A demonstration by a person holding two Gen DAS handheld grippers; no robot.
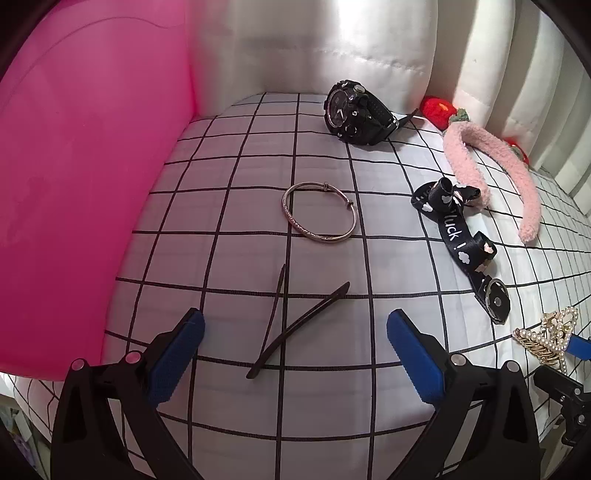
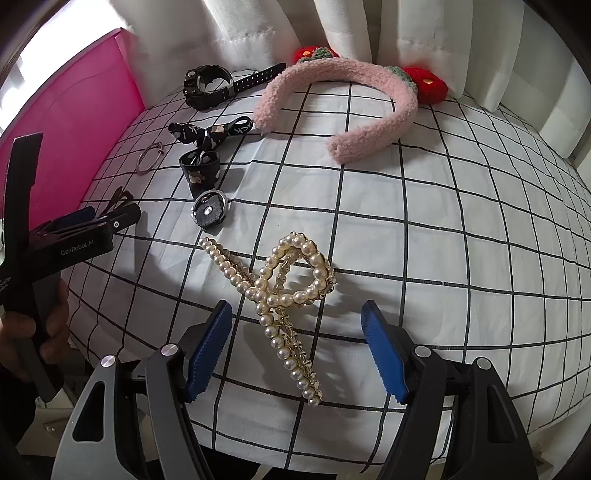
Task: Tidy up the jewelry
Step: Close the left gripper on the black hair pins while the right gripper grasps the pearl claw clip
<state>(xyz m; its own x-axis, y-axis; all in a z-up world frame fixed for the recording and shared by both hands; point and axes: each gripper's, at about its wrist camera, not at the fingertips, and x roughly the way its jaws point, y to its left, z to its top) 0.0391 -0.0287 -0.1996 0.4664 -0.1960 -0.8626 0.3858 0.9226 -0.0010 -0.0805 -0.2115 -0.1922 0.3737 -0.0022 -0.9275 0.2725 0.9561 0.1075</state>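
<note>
My left gripper [image 1: 295, 354] is open above a thin dark hair clip [image 1: 295, 325] that lies between its fingers on the checked cloth [image 1: 221, 229]. Beyond it lie a silver bangle [image 1: 319, 218] and a black watch [image 1: 354, 114]. My right gripper [image 2: 295, 347] is open, its fingers on either side of a pearl claw clip [image 2: 288, 291] resting on the cloth. The pearl clip also shows at the right edge of the left wrist view [image 1: 550, 339]. The left gripper shows at the left of the right wrist view [image 2: 85, 229].
A pink box [image 1: 85, 184] stands at the left, also seen in the right wrist view [image 2: 74, 122]. A black ribbon bow with a buckle [image 2: 207, 155] and a fluffy pink headband with red flowers [image 2: 369, 107] lie further back. White curtains [image 2: 406, 29] hang behind.
</note>
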